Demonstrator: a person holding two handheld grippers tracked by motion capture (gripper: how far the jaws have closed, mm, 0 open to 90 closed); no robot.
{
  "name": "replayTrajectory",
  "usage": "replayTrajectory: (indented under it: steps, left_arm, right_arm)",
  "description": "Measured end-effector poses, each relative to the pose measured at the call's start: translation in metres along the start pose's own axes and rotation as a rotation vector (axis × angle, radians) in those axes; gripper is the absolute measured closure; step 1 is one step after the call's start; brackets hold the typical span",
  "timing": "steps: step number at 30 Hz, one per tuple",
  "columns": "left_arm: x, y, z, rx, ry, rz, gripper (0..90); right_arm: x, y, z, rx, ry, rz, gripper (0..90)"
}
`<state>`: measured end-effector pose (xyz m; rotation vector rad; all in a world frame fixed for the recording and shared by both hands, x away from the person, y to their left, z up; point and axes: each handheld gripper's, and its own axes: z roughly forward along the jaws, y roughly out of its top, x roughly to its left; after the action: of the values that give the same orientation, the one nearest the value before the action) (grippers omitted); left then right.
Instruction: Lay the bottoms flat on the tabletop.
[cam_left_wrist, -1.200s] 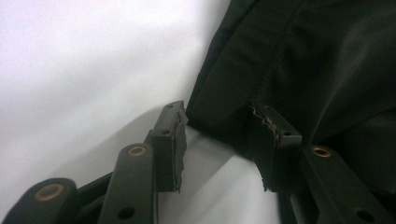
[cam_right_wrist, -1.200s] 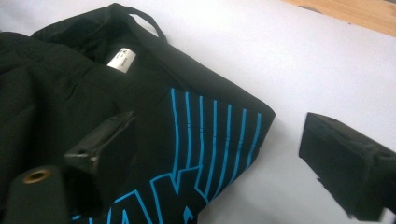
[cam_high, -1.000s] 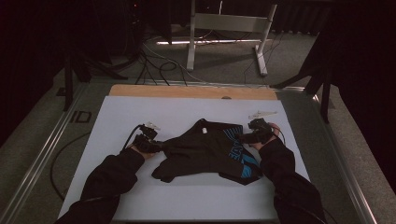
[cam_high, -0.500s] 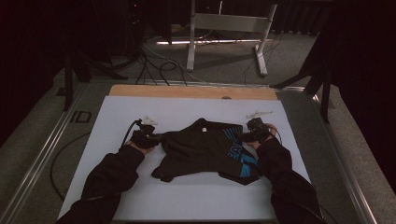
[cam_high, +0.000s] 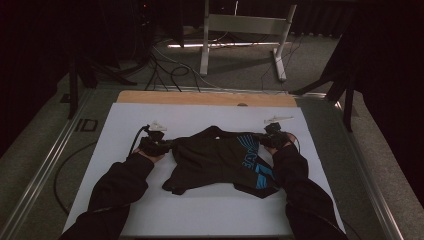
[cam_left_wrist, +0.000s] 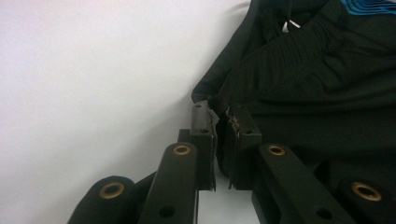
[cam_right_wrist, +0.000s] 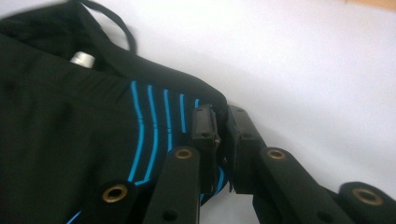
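Observation:
A black shirt (cam_high: 215, 160) with blue print lies spread on the white board (cam_high: 200, 215). At its left edge, my left gripper (cam_high: 167, 146) has just closed a little more and is shut on the fabric. The left gripper view shows the black cloth (cam_left_wrist: 317, 93) pinched between the tips of the left gripper (cam_left_wrist: 219, 112). My right gripper (cam_high: 261, 139) sits at the shirt's right edge. Its jaws have just been closing. In the right gripper view the right gripper (cam_right_wrist: 218, 114) is clamped on the hem beside the blue stripes (cam_right_wrist: 154, 121).
A wooden strip (cam_high: 200, 97) borders the board's far side, and metal rails (cam_high: 45, 165) run along the table's left. Beyond the table, cables (cam_high: 165, 70) and a white metal stand (cam_high: 245, 25) are on the floor. Bare white board surrounds the shirt.
Both hands have stayed almost where they were at the shirt's two sides. The shirt lies much as before.

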<state>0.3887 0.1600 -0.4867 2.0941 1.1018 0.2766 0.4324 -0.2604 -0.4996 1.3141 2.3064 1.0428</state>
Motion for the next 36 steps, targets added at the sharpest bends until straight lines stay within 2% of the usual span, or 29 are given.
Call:
replayTrajectory:
  steps: [5, 8, 9, 10, 15, 17, 18, 19, 24, 27, 32, 36]
  left_arm:
    - [0.003, 0.009, -0.002, -0.026, 0.009, 0.009, 83.6]
    - [0.005, 0.020, -0.004, -0.043, 0.027, 0.023, 83.6]
    - [0.006, 0.026, -0.005, -0.045, 0.041, 0.031, 83.6]
    - [0.007, 0.029, -0.006, -0.046, 0.045, 0.038, 83.6]
    - [0.012, 0.056, -0.010, -0.078, 0.077, 0.059, 83.6]
    - [0.013, 0.059, -0.011, -0.082, 0.082, 0.062, 83.5]
    - [0.014, 0.070, -0.010, -0.095, 0.089, 0.073, 83.5]
    - [0.015, 0.073, -0.009, -0.098, 0.094, 0.076, 83.5]
    - [0.018, 0.088, 0.004, -0.109, 0.111, 0.085, 83.4]
    - [0.023, 0.093, 0.013, -0.099, 0.121, 0.073, 83.3]
    - [0.031, 0.093, 0.032, -0.031, 0.112, 0.055, 83.1]
    - [0.033, 0.088, 0.040, -0.012, 0.102, 0.039, 83.1]
  right_arm:
    - [0.001, 0.007, -0.015, -0.031, 0.021, 0.001, 84.0]
    - [0.003, 0.013, -0.026, -0.060, 0.020, -0.001, 84.1]
    - [0.003, 0.018, -0.033, -0.085, 0.016, 0.000, 84.1]
    - [0.003, 0.018, -0.033, -0.085, 0.016, 0.000, 84.1]
    - [-0.001, 0.030, -0.047, -0.141, -0.007, 0.027, 84.2]
    - [-0.002, 0.033, -0.050, -0.159, -0.006, 0.040, 84.2]
    - [-0.002, 0.035, -0.052, -0.168, -0.007, 0.045, 84.2]
    - [-0.005, 0.041, -0.055, -0.178, -0.041, 0.060, 84.2]
    - [-0.010, 0.050, -0.051, -0.180, -0.080, 0.088, 84.1]
    - [-0.012, 0.052, -0.046, -0.170, -0.097, 0.099, 84.1]
    - [-0.016, 0.052, -0.032, -0.132, -0.134, 0.099, 84.1]
    - [-0.018, 0.051, -0.020, -0.111, -0.149, 0.111, 84.1]
